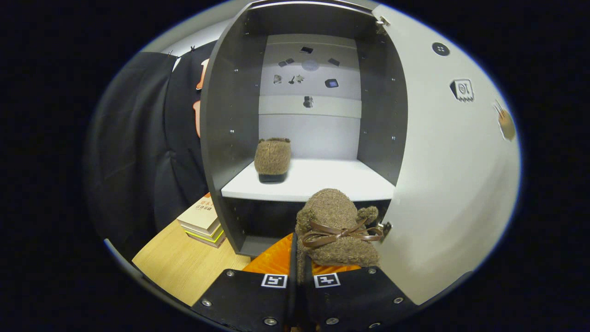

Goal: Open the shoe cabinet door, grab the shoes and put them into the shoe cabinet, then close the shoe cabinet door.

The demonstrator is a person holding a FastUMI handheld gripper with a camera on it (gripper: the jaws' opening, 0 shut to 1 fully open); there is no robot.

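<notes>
Black cloth is hanging behind a pale wooden bench [184,267], and on that bench a dark shoe cabinet [221,138] is standing with its door [451,184] swung wide to the right.

Starting from the claw [302,269]: its two fingers are sitting close together and pinching the rear of a fuzzy brown shoe [336,230], so I am reading it as clamped on that shoe. The shoe is pointing away from the claw, its ribbon bow [339,233] facing up, and it is hanging in front of the cabinet's lower opening, just below the front edge of the white shelf [332,180] and near the inner face of the door.

Beyond it, a matching shoe [273,159] is already resting on the shelf, toward the left wall. Further left, a stack of books [203,221] is lying on the bench just beside the cabinet.

Judging by this, the door-opening step is finished, one shoe is stored, and the second is being carried in. The next move is calling for a lift over the shelf lip, then a push forward to the bare right side of the shelf, keeping clear of the first shoe and the door, before letting go and shutting the door.
</notes>
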